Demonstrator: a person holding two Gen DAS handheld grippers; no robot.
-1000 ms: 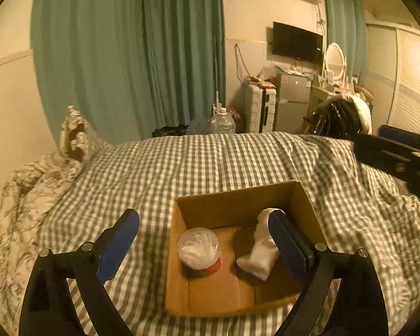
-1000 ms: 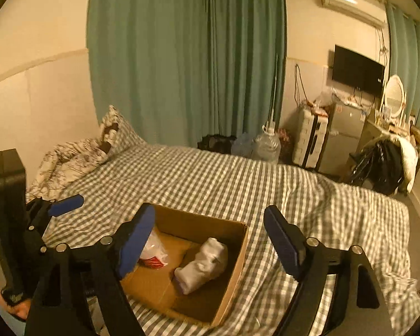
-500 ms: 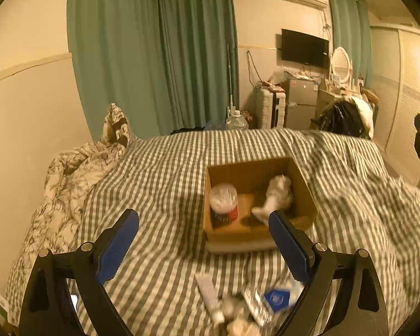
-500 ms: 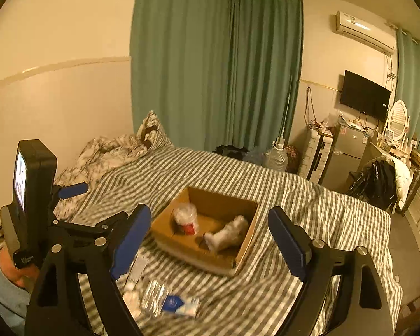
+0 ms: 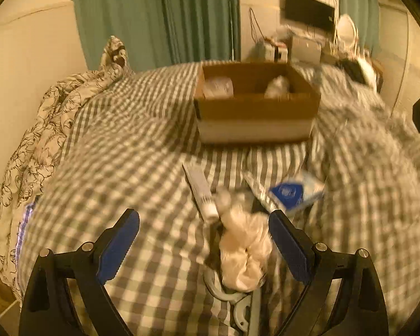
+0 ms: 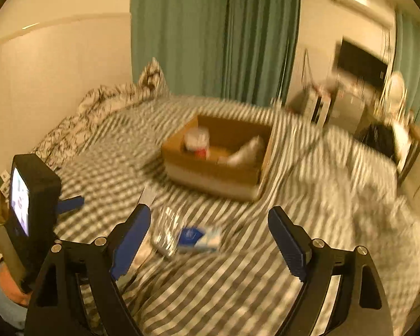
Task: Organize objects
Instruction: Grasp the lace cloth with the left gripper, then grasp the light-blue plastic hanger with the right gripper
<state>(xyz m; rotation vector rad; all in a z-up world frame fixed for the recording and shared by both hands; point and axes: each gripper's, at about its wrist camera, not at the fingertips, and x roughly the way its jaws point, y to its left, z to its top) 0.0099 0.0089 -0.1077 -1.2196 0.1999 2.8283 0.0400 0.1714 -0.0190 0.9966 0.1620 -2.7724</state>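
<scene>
Pick phase: both grippers, left gripper (image 5: 203,247) and right gripper (image 6: 209,242), spread wide and empty; next, left closes on crumpled pale plastic bag (image 5: 245,254), then carries to brown cardboard box (image 5: 256,113).

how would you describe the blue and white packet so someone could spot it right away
Find the cardboard box on the checked bedspread, then look at the loose pile just in front of it. The packet lies at the pile's right edge, the only flat thing with a dark blue patch, unlike the pale tube and crumpled bag.
</scene>
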